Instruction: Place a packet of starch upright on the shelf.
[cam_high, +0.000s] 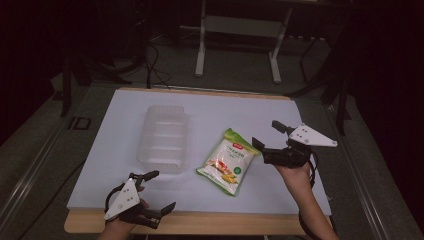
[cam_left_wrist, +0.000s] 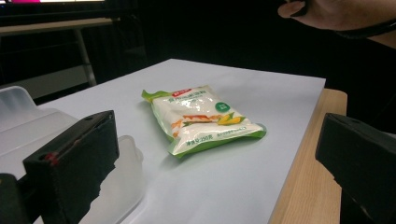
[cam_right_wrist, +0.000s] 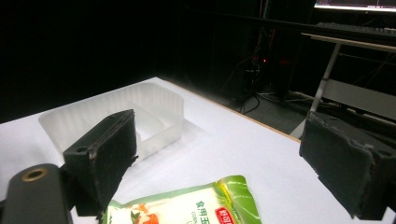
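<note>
A green and white snack bag with a corn picture lies flat on the white table sheet, right of centre. A clear plastic container stands empty to its left. My right gripper hovers open just right of the bag's top end, jaws wide apart; its own view has the bag below the open jaws and the container beyond. My left gripper is open near the table's front edge, below the container; its view looks across at the bag with the container at left.
The wooden table edge runs along the front. A white desk frame and cables stand on the floor behind the table. The hand holding the right gripper appears at the top of the left gripper view.
</note>
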